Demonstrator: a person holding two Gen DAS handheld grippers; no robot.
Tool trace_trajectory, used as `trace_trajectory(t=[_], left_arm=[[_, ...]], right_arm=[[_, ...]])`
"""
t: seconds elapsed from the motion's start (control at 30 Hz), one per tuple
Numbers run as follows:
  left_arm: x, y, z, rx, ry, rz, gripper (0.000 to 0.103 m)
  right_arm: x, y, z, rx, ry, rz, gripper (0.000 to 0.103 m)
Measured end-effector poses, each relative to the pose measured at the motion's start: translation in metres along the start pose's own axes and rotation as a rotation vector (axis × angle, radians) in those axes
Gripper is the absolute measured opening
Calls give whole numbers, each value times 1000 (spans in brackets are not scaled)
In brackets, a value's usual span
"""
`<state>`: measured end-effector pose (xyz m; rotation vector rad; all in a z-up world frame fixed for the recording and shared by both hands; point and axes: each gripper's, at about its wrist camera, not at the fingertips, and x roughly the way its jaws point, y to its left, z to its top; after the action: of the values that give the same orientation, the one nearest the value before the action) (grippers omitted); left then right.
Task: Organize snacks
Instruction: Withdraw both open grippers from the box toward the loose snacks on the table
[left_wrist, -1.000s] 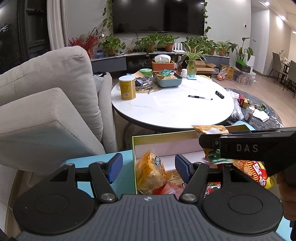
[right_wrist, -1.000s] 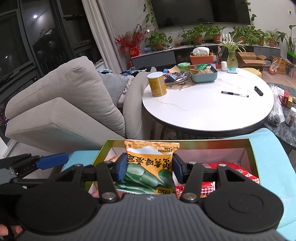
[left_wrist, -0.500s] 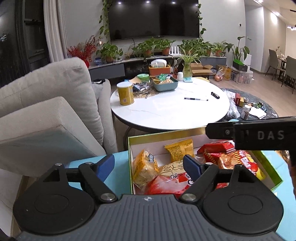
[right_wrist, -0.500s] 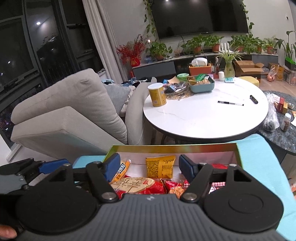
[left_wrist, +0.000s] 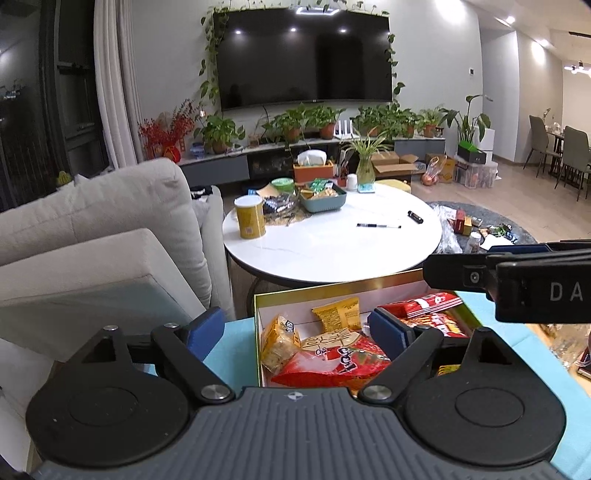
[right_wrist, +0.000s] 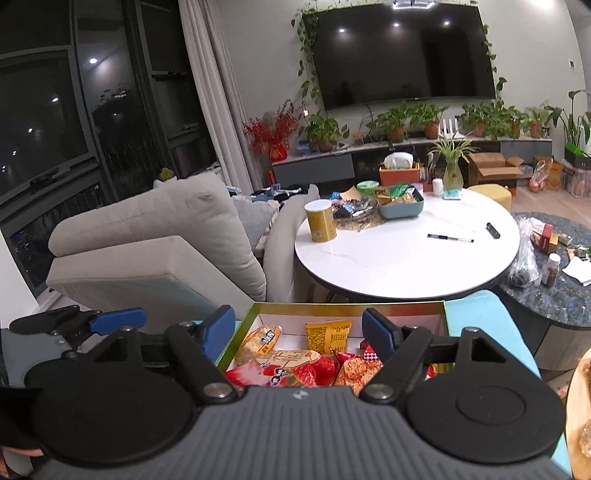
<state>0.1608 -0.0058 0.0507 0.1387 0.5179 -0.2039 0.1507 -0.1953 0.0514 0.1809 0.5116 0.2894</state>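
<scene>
Gold-rimmed snack box (left_wrist: 332, 290), left gripper (left_wrist: 295, 332) opening empty above it, right gripper (right_wrist: 298, 326) released, empty.

The box (left_wrist: 334, 288) is left open from above; its floor is crowded with snack packets (left_wrist: 325, 363). Passage beyond is blocked by the round tabletop (left_wrist: 332, 251), leftward by the sofa (left_wrist: 110, 229).

"DA" on right tongs (left_wrist: 460, 275)
</scene>
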Motion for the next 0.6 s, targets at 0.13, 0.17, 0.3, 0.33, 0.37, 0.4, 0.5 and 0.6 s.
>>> trace_trajectory(t=[0.13,0.17,0.3,0.33,0.37,0.4,0.5,0.6], left_arm=[[-21,-2,-3,0,-15,1,85],[-27,-3,-5,0,-16,0,85],[-43,-6,-13,-2,-17,-2,86],[-47,-7,-16,-1,-16,-2,86],[-51,-8,-19,-1,-15,-2,86],[-55,-8,-21,-2,-14,-1,86],[-64,-8,-29,-19,-12,0,86],[-73,-10,-37,-30,-10,-2,86]], right_arm=[[-21,4,-4,-3,-23,3,70],[-25,5,-6,-6,-26,2,70],[-40,10,-12,-13,-38,-6,70],[-43,11,-15,-20,-42,-10,70],[-47,13,-17,-31,-45,-17,70],[-50,16,-19,-41,-48,-26,70],[-60,24,-28,-95,-63,-50,70],[-74,30,-38,-131,-107,-77,70]])
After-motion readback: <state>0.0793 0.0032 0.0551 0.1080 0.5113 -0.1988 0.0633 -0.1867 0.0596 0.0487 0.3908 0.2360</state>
